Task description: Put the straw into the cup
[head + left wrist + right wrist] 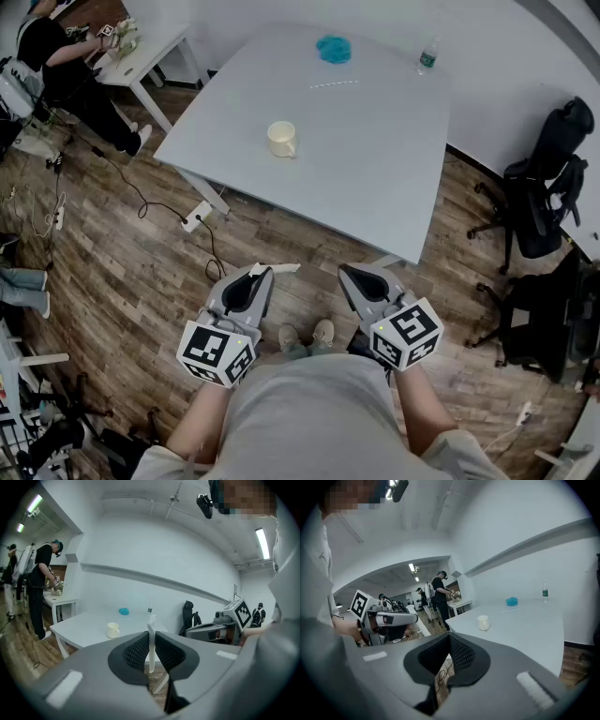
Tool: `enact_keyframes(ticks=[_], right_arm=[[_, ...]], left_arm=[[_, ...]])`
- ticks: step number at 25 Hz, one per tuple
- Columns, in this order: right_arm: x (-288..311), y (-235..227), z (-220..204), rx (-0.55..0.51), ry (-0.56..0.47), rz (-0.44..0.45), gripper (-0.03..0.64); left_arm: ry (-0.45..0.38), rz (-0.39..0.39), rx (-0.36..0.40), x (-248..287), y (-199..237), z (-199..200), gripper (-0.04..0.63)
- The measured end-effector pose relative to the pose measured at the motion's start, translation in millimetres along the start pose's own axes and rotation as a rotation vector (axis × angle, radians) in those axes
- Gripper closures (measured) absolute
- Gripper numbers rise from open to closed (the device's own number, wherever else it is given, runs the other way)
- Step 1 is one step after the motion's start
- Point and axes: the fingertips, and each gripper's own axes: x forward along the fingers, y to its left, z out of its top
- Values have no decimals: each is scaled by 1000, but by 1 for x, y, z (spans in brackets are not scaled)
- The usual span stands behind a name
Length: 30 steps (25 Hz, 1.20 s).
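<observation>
Left gripper (151,637): jaws clamped on a white straw (151,645), which stands upright at centre frame. Right gripper (449,638): jaws together, nothing between them. Both hang over the wood floor (131,281), lower centre. The cup (281,139) stands on the grey table (375,178), upper centre, well apart from the straw.

The left tool (258,272) hides part of the straw (286,269); the blue thing (333,49) is too small to identify

Seemingly wooden floor (122,272); white table (375,169)
</observation>
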Motion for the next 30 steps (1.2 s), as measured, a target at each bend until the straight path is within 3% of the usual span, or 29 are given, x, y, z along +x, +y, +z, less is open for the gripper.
enact_keyframes(ticks=[7, 18, 30], right_arm=[[14, 27, 5, -15, -14, -2, 612], [19, 23, 6, -19, -7, -16, 614], [12, 19, 3, 42, -34, 29, 611]], left_arm=[[9, -9, -21, -14, 14, -11, 535], [11, -28, -15, -9, 14, -7, 535], [18, -3, -21, -9, 5, -10, 535]])
